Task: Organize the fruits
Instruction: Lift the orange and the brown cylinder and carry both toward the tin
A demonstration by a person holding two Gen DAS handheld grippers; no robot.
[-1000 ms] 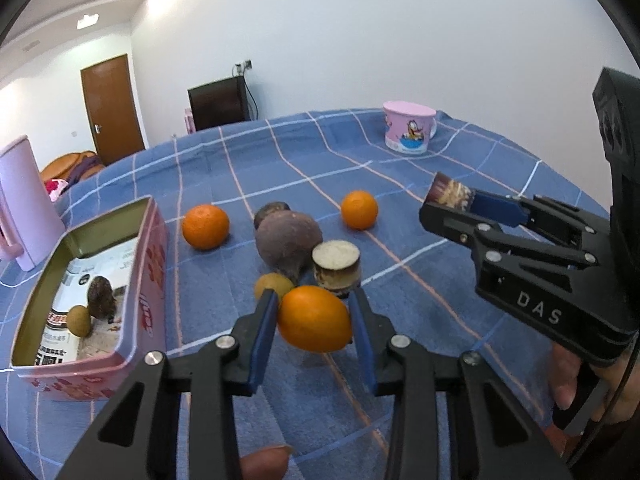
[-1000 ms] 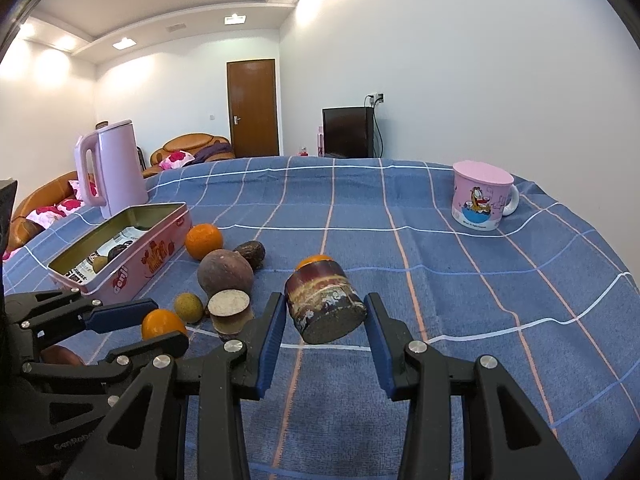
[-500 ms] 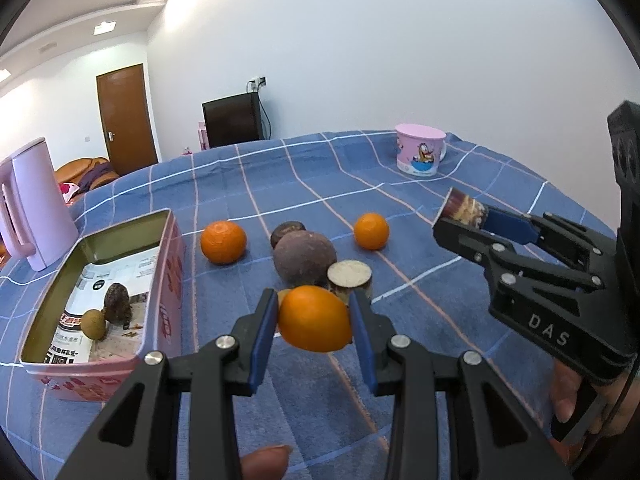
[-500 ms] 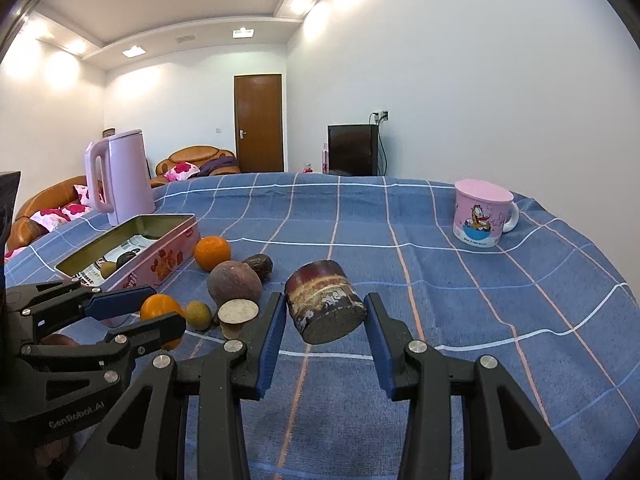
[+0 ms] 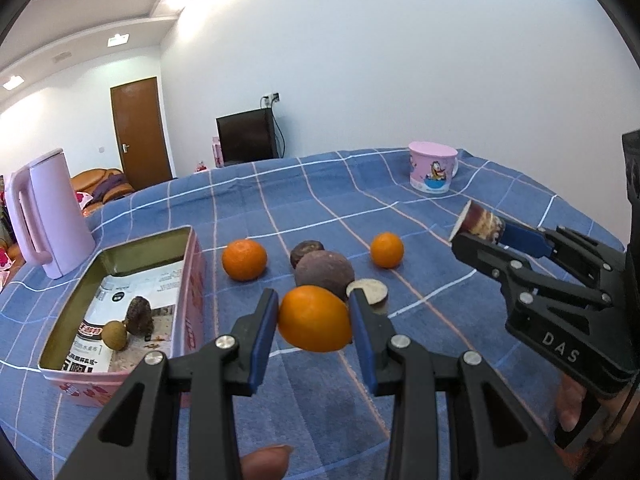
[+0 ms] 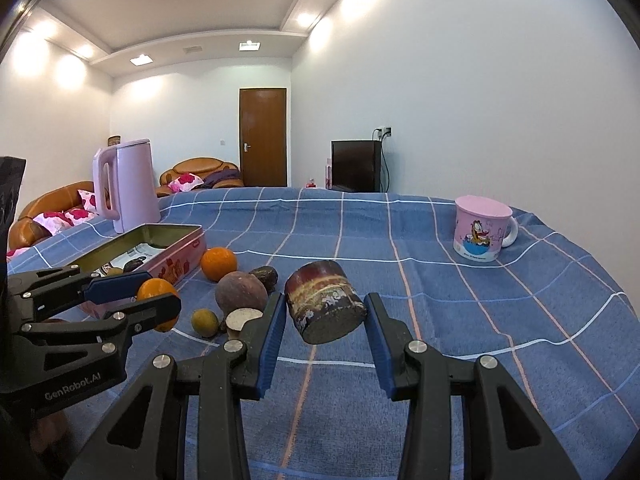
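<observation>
left gripper (image 5: 314, 320) clamping orange (image 5: 314, 319) | right gripper (image 6: 325, 316) pinching cut stem piece (image 6: 325, 307) | carrying both over pink tin (image 5: 192, 280); releasing low, one at a time

Left gripper (image 5: 314, 320): raised above the table, fingers (image 5: 264, 322) closed on an orange (image 5: 314, 318). Right gripper (image 6: 325, 316): raised alongside, to the right of the left, fingers (image 6: 274, 326) clamped on a cut brown chunk (image 6: 324, 306), held tilted. A fingertip shows under the left gripper.

Small green fruit (image 6: 204, 322) (left view) hidden behind held orange (image 5: 314, 318).
</observation>
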